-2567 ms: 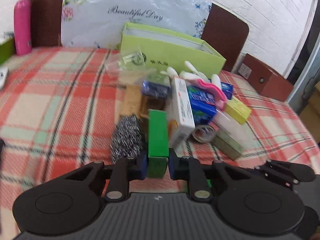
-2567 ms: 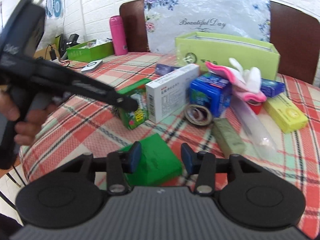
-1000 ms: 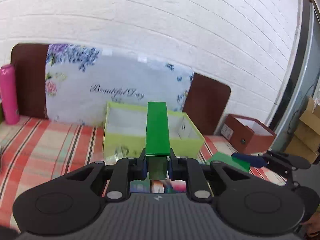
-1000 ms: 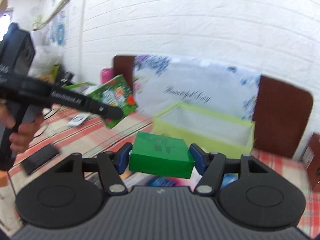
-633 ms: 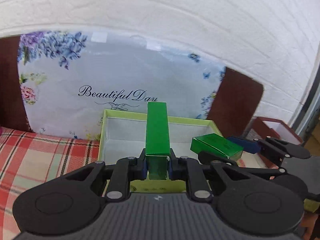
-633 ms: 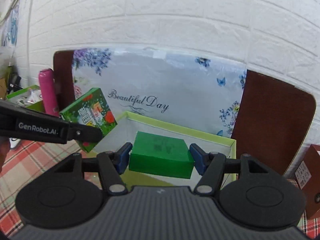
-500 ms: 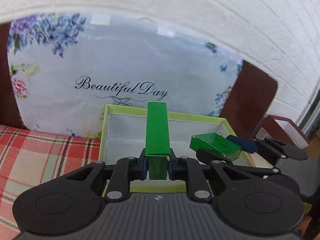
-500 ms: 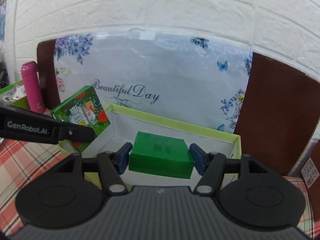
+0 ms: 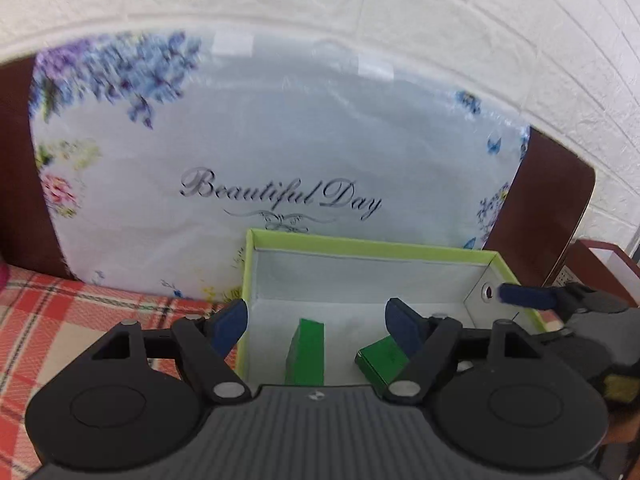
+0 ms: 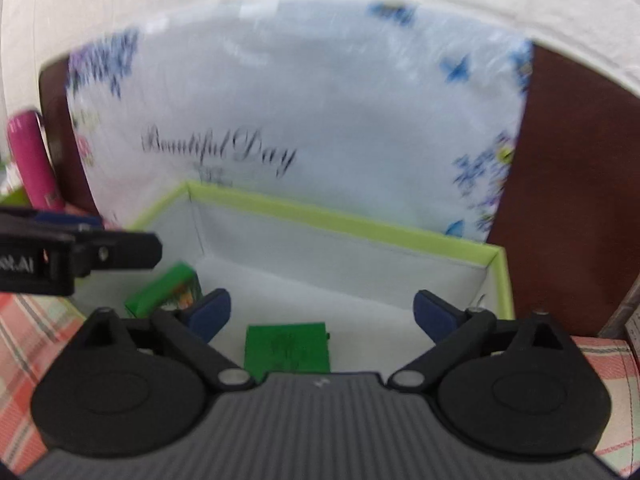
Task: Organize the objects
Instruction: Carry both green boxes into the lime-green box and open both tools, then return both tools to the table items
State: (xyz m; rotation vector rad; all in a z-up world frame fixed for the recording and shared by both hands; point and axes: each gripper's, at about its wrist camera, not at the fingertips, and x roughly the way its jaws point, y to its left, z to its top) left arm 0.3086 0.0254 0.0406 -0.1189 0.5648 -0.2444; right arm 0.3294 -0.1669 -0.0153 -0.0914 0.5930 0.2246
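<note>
Low in the middle of the left wrist view, the left gripper (image 9: 316, 322) hangs over the lime-green box (image 9: 372, 246) with its blue-padded fingers spread wide and nothing between them. Beneath that gap, inside the box on its white floor, a narrow green carton (image 9: 306, 350) stands on edge, and to its right a second, flatter green box (image 9: 380, 358) lies tilted, partly hidden behind the gripper's right finger. At the right edge of that frame the right gripper (image 9: 528, 296) reaches in at the box's right wall, one blue pad showing. From the right wrist view, the right gripper (image 10: 322, 314) is likewise splayed open and empty above the same lime-green box (image 10: 344, 216). The flat green box (image 10: 287, 347) rests on the floor at the lower centre of the frame, between the two fingers but touching neither. Toward the left, the narrow green carton (image 10: 166, 290) with its printed side shows near the box's left wall, just under the black tip of the left gripper (image 10: 120, 250), which enters from the left edge. Behind the box a floral sheet reading "Beautiful Day" (image 9: 280, 196) leans against a brown chair back (image 10: 568, 168). A pink bottle (image 10: 30, 160) stands at the left edge, and a red plaid cloth (image 9: 80, 316) covers the table to the left of the box.
</note>
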